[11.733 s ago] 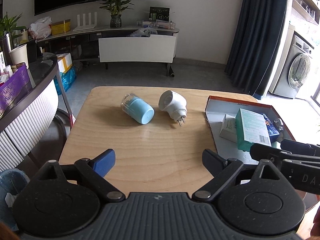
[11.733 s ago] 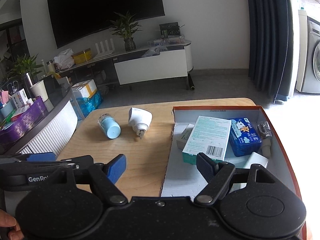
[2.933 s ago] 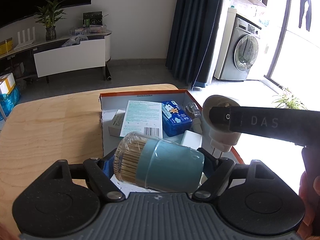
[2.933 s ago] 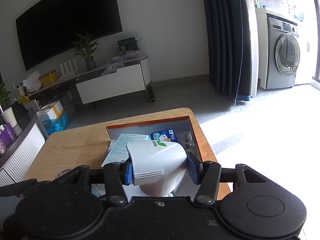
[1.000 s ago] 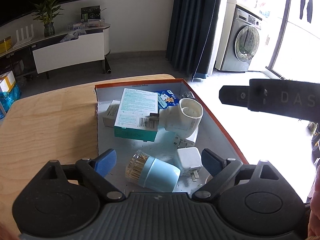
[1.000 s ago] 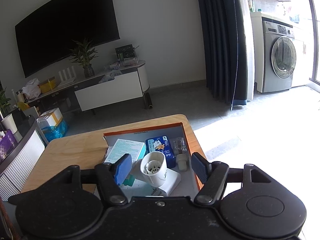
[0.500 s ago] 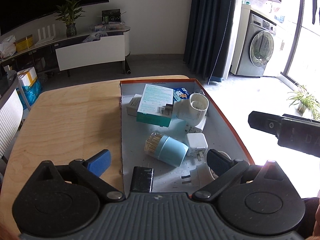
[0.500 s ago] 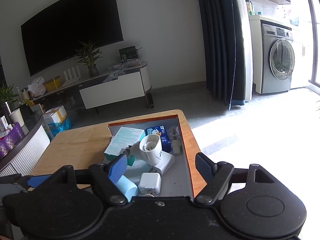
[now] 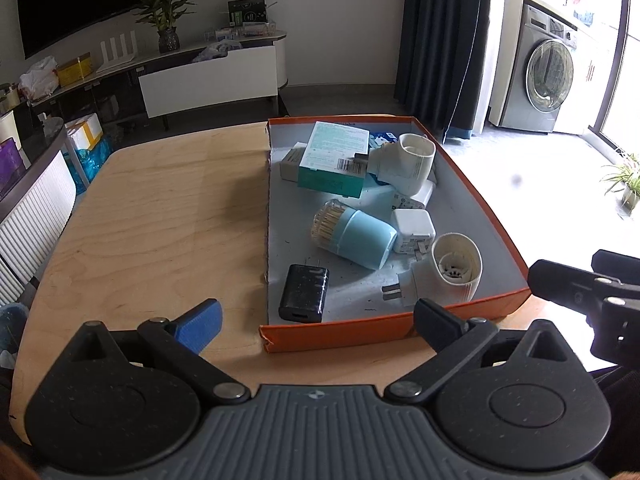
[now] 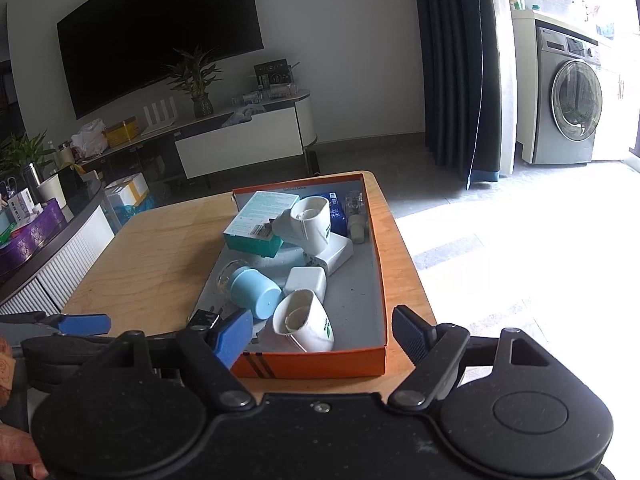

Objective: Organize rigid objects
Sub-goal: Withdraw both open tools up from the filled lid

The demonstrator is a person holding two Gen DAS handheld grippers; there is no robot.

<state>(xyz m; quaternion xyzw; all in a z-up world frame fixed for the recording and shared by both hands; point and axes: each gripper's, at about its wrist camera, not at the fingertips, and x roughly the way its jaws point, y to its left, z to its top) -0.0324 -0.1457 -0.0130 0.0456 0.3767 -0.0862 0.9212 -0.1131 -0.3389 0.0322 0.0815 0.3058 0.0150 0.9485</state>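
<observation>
The orange box (image 9: 400, 330) lies on the right half of the wooden table (image 9: 160, 220). In it lie the light-blue toothpick holder (image 9: 356, 236) on its side and a white plug-in device (image 9: 404, 160) leaning on a teal carton (image 9: 336, 156). My left gripper (image 9: 318, 322) hangs open over the box's near wall, nothing between its fingers. From the right wrist, the holder (image 10: 254, 294) and the white device (image 10: 310, 228) rest free in the box (image 10: 320, 362). My right gripper (image 10: 322, 334) is open and empty at the same near wall.
A second white plug-in device (image 9: 452, 276), a white charger cube (image 9: 414, 230) and a black charger (image 9: 304, 294) also lie in the box. The right gripper's tip (image 9: 580, 292) sits at the right edge. A low cabinet (image 9: 36, 200) flanks the table's left.
Both grippers have drawn back toward the box's near end, so more of the box shows. The right jaws have spread wider. The holder and the white device stay where they lay.
</observation>
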